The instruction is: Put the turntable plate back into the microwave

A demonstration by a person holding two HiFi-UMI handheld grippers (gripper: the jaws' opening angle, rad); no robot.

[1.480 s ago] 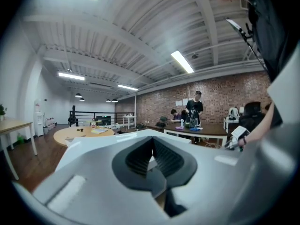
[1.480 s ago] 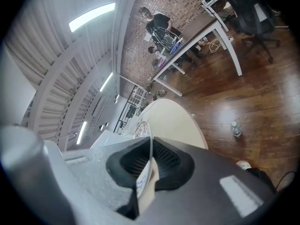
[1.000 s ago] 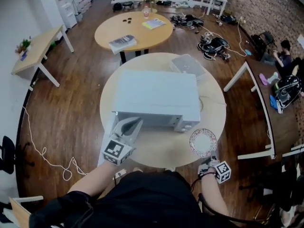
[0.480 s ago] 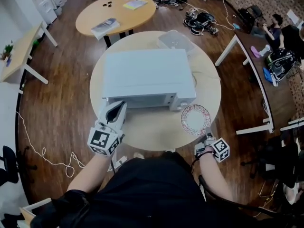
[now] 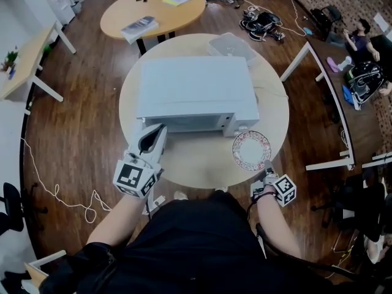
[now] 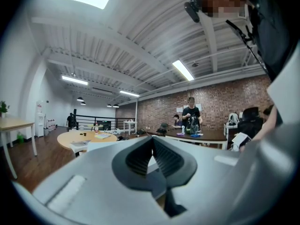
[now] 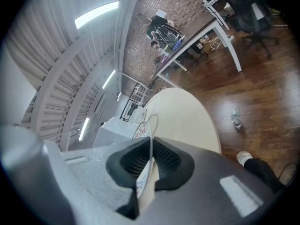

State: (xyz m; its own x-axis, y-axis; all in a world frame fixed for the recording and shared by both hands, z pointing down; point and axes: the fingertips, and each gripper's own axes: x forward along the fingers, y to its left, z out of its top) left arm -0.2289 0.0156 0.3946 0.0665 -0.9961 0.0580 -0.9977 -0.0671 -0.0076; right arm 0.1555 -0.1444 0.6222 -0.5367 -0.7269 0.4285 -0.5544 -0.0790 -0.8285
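1. Plate (image 5: 251,150) is clenched by its near rim in your right gripper (image 5: 266,169). It runs straight out ahead of those jaws, edge-on between the pads in the right gripper view. You are holding it over the table (image 5: 202,171), outside the microwave (image 5: 196,90).
2. Microwave lies ahead and to the left of your right jaws, and the plate's far rim stops just short of its front right corner. The plate will likely have to travel leftward along the front before it can go in.
3. Door (image 5: 184,125) looks closed from the head view, though I cannot be sure. If it is, you must open it first.
4. Left gripper (image 5: 155,132) is the nearer one to the door. Its jaws are pressed together on nothing and point level at the left end of the front, just beside it. That makes it your free tool for the door.
5. Compared with a second ago, the plate now sits closer to the front right corner, where earlier it hung nearer the table's edge. Your grip on it is unchanged. Your left jaws hold much the same spot at the front left corner.
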